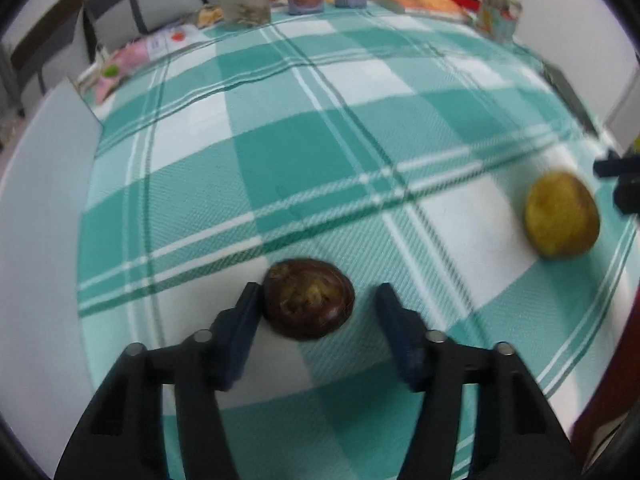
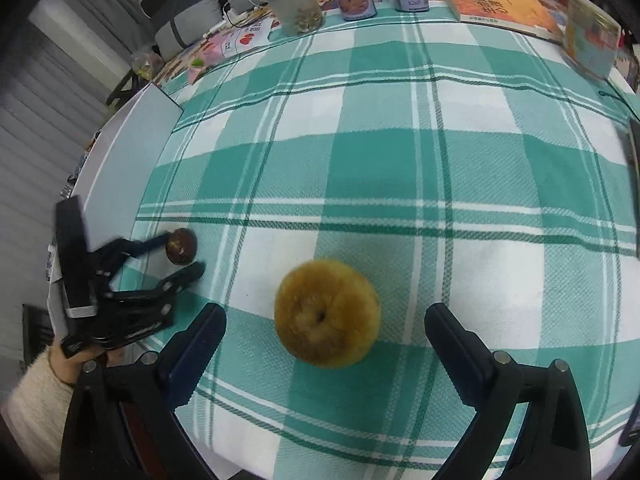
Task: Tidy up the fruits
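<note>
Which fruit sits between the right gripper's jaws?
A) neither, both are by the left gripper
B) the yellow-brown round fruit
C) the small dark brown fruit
B: in the right wrist view the yellow-brown round fruit lies on the checked cloth between the open jaws of the right gripper, touching neither.

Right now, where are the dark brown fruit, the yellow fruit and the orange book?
dark brown fruit (image 1: 308,298), left wrist view, top centre.
yellow fruit (image 2: 327,313), right wrist view, near its stem dimple.
orange book (image 2: 505,8), right wrist view, cover.

Woven checked tablecloth (image 2: 400,168), matt; dark brown fruit (image 1: 309,299) glossy, smooth; yellow fruit (image 2: 327,313) dull, rough-skinned; gripper fingers (image 1: 240,328) matt plastic.
</note>
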Motion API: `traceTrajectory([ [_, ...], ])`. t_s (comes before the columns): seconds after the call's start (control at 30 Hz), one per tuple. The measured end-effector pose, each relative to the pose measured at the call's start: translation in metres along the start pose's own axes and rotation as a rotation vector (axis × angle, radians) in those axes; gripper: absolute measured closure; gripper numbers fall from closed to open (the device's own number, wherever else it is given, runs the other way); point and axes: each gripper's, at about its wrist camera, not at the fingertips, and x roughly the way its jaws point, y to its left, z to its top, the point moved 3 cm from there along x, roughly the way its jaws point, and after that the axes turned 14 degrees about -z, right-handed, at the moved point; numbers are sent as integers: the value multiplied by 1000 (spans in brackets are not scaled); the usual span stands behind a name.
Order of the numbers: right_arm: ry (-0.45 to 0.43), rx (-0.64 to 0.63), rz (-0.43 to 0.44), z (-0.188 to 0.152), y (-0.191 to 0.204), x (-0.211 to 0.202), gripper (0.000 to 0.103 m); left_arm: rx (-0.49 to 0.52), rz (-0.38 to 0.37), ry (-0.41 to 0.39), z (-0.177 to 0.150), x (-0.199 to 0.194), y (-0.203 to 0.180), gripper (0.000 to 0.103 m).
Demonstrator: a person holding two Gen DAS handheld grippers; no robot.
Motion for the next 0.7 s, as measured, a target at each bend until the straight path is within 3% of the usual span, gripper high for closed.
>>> traceTrajectory([
  [0.03,23,-40,-24,3,6,2,4,-12,5,1,3,1,1,57],
  [0.27,95,-246,-206,5,40,34,8,-102,0,-13,-5,-13,0,58],
  [0.3,97,-265,-237,4,42,37,27,-114,-7,-17,-8,-18,-1,58],
  [0.33,95,-279,-247,2,43,38,37,-126,-15,-23,-12,-25,-2,58],
  [0.37,90,-288,-247,1,43,37,37,-134,-22,-27,-15,-31,-1,58],
  [0.47,79,-297,-225,0,45,28,37,-165,-64,-54,-23,-62,-4,58],
  [0.53,50,-268,-153,5,50,10,37,-189,-106,-106,-28,-99,-4,58],
  [0.63,-17,-263,-59,22,75,-25,37,-238,-153,-217,-29,-171,10,58],
  [0.7,-77,-289,-2,40,107,-52,37,-278,-145,-305,-27,-224,34,58],
])
